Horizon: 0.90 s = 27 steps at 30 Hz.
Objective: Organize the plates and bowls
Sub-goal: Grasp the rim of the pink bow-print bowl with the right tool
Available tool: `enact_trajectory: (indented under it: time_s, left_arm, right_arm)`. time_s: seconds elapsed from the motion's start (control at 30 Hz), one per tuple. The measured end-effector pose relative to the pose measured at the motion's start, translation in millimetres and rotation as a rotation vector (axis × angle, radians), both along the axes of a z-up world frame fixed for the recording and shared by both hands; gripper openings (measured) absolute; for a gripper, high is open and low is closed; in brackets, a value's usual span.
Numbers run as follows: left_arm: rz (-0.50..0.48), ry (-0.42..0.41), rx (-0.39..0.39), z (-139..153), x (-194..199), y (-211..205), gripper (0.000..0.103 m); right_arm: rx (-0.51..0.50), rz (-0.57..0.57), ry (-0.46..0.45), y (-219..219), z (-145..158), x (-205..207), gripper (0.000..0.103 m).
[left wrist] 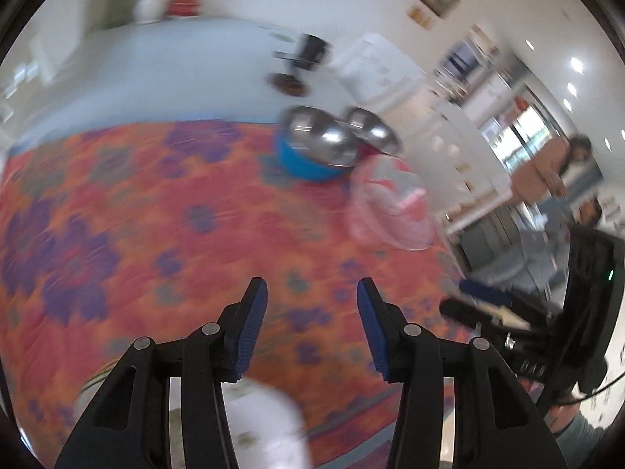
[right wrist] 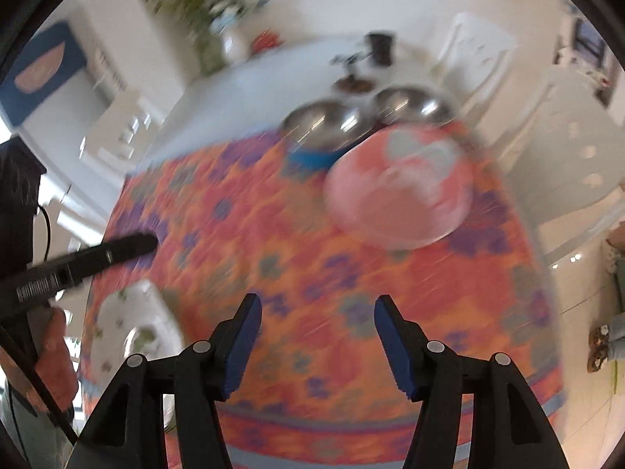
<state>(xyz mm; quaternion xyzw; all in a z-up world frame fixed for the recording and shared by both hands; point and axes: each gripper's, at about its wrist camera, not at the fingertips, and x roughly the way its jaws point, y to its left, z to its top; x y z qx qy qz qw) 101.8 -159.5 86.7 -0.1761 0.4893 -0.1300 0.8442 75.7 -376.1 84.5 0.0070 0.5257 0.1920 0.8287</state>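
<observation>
Both views are motion-blurred. A steel bowl (left wrist: 318, 136) sits in a blue bowl (left wrist: 302, 162) at the far side of the orange floral tablecloth (left wrist: 156, 215), with a second steel bowl (left wrist: 373, 129) beside it. A pink plate (left wrist: 390, 211) lies nearer, to their right. A white floral plate (left wrist: 265, 422) lies under my left gripper (left wrist: 312, 293), which is open and empty. In the right wrist view I see the steel bowls (right wrist: 324, 121), (right wrist: 410, 107), the blue bowl (right wrist: 312, 156), the pink plate (right wrist: 398, 191) and the white plate (right wrist: 133, 332). My right gripper (right wrist: 318, 308) is open and empty above the cloth (right wrist: 273, 234).
The other hand-held gripper (right wrist: 78, 262) reaches in from the left in the right wrist view; it shows at right in the left wrist view (left wrist: 508, 312). A dark object (right wrist: 381, 49) and a vase of flowers (right wrist: 230, 43) stand on the far white table. People (left wrist: 547, 172) stand at the right.
</observation>
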Motion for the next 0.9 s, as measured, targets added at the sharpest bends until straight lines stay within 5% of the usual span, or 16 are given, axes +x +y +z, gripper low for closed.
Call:
enact_trajectory:
  time_s: [0.1,0.17,0.27,0.37,0.63,0.9]
  left_arm:
    - [-0.014,0.020,0.012,1.8,20.5,-34.5,0.045]
    - [0.009,0.037,0.010,1.9,31.2,-52.0,0.047]
    - [0.091,0.066,-0.020,-2.1,42.9,-70.7,0.066]
    - [0.154,0.082,-0.036,-9.2,48.4,-83.8,0.066]
    - [0.335,0.147,-0.075,-40.6,52.6,-93.3,0.066]
    - [0.395,0.180,-0.136,-67.5,65.8,-93.5,0.066]
  right_arm:
    - [0.045,-0.037,-0.034,-36.6,7.6,24.6,0.073]
    - [0.089,-0.036,-0.020,-58.1,6.8,41.5,0.074]
    - [0.183,0.015,0.005,-89.4,4.4,67.3,0.074]
    - [0.180,0.048,0.015,-106.6,-3.8,90.3,0.074]
    - [0.182,0.112,0.097,-127.8,-39.7,146.6,0.074]
    - [0.147,0.198,0.137,-103.7,-69.5,189.5,0.074]
